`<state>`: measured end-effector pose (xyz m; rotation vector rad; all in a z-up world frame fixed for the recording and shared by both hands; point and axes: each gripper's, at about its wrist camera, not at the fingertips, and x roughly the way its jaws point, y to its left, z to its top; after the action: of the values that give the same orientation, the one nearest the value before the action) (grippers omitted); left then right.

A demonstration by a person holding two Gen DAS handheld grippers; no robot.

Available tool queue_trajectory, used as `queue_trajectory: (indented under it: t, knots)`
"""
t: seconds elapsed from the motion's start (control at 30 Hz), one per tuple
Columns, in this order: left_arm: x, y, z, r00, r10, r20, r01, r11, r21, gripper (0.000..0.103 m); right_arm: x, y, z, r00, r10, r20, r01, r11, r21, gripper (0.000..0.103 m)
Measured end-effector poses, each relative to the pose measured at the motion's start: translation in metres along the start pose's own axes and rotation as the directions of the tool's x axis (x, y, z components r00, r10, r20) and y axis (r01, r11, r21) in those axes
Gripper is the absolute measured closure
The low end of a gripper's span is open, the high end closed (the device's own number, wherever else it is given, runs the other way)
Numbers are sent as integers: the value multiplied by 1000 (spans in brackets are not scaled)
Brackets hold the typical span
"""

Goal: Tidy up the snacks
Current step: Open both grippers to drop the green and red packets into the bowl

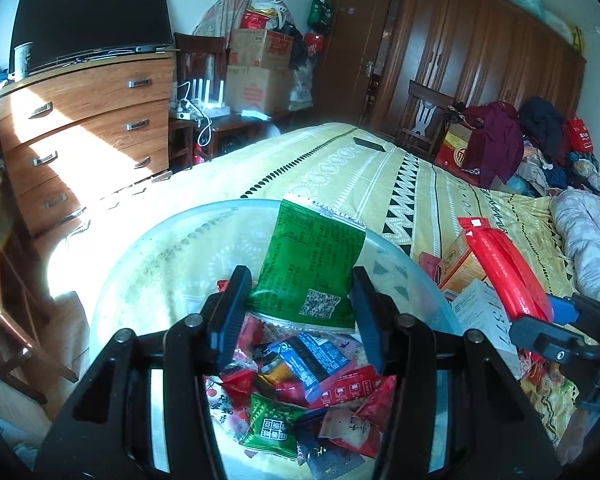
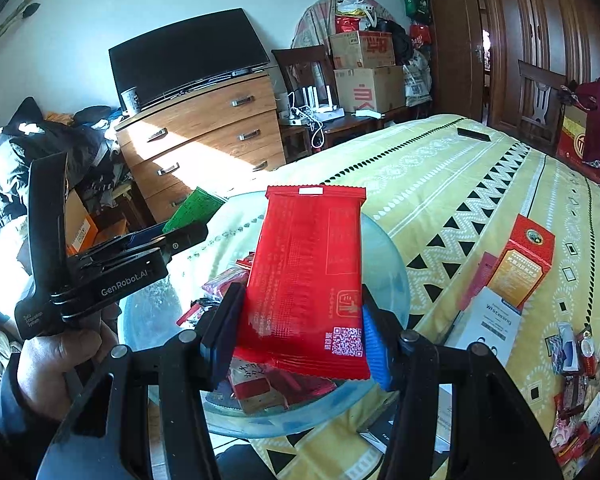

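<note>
Patterned bed (image 2: pixel 440 184), clear bowl (image 2: pixel 388 280), boxes (image 2: pixel 524 264)

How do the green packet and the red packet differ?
The green packet sits in the left gripper; the red packet sits in the right gripper. The red packet looks longer than the green packet. Both are flat, sealed, carry a square code, and are held over the clear bowl.

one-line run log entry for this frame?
left gripper: holds green packet | right gripper: holds red packet | both above bowl
</note>
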<state>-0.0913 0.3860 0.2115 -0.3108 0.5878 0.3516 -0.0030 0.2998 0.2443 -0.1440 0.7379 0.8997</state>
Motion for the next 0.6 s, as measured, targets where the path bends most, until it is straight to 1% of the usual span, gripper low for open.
queue_trajectory:
  t: [0.6]
  knots:
    - [7, 2, -2, 1000, -9, -28, 9, 1000, 0, 52, 14, -1, -7, 999, 18, -27, -17, 999, 31, 45]
